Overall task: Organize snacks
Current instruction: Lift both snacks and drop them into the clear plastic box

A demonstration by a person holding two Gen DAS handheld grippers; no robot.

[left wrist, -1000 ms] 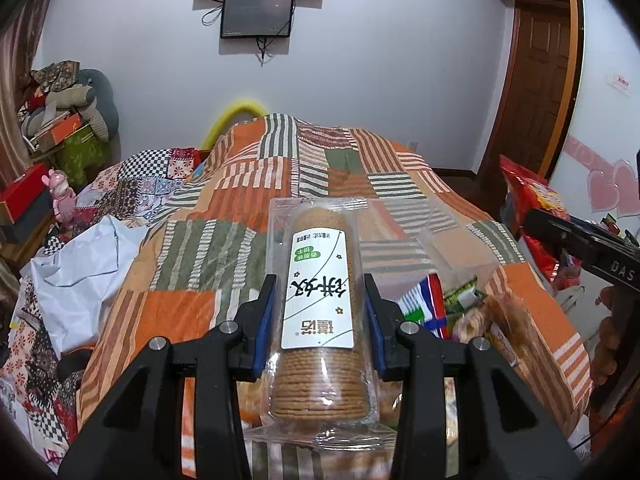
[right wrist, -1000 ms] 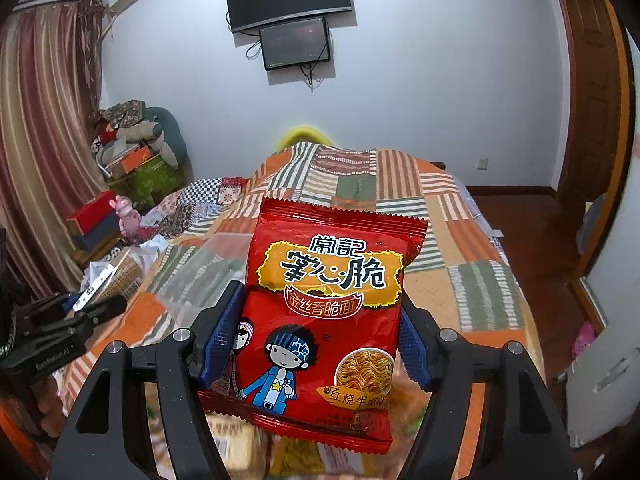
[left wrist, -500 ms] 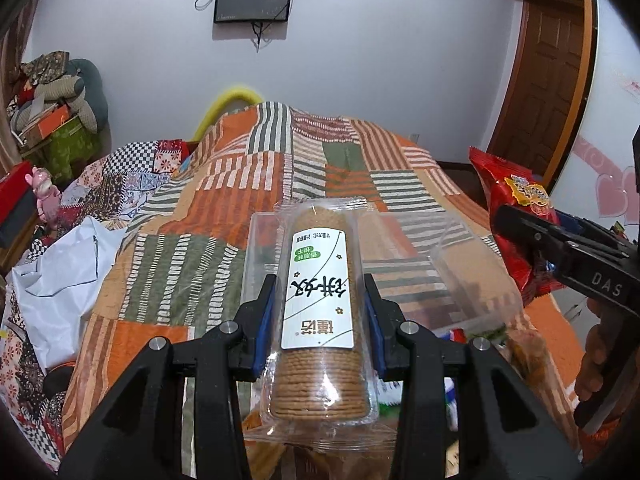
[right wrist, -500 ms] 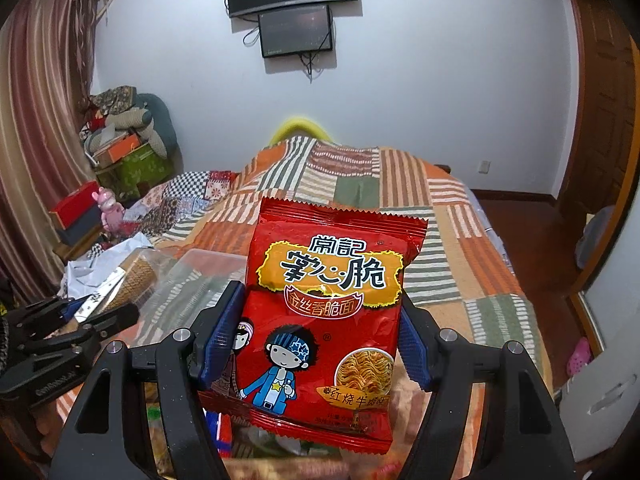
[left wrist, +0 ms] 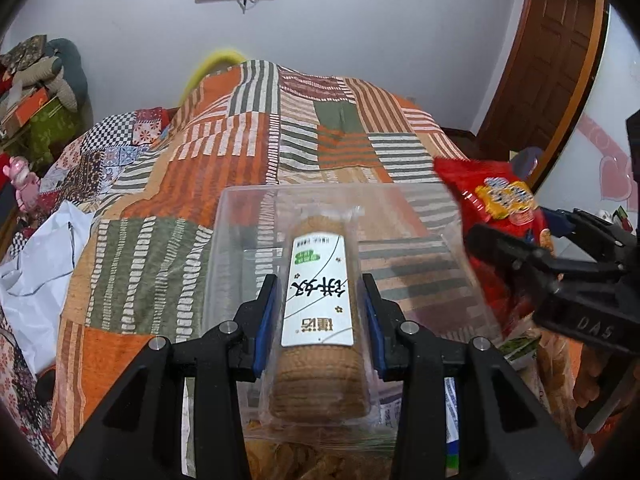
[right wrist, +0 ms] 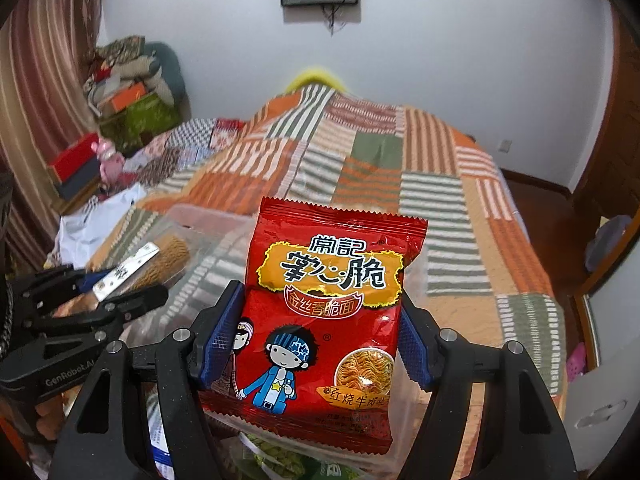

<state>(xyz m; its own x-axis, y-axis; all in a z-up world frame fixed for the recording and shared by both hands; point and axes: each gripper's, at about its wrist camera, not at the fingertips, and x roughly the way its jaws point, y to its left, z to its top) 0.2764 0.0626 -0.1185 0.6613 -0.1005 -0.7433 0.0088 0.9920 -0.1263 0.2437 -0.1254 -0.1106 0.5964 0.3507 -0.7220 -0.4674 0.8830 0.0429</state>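
Observation:
My left gripper (left wrist: 320,320) is shut on a clear-wrapped roll of brown biscuits (left wrist: 318,312) with a white label, held over a clear plastic bin (left wrist: 248,216) on the bed. My right gripper (right wrist: 316,340) is shut on a red packet of crispy noodles (right wrist: 324,312), held above the bin's right side (right wrist: 208,220). The noodle packet (left wrist: 500,208) and right gripper show at the right in the left wrist view. The left gripper with the biscuits (right wrist: 160,260) shows at the left in the right wrist view.
A patchwork quilt (left wrist: 304,120) covers the bed. Loose snack packets (right wrist: 280,456) lie below the grippers near the front edge. White cloth (left wrist: 36,264) and piled boxes (right wrist: 76,168) are at the left. A wooden door (left wrist: 552,60) stands at the right.
Both grippers have moved forward and tilted down with their snacks. The clear bin has come into view under them and now lies close beneath the biscuits and the noodle packet.

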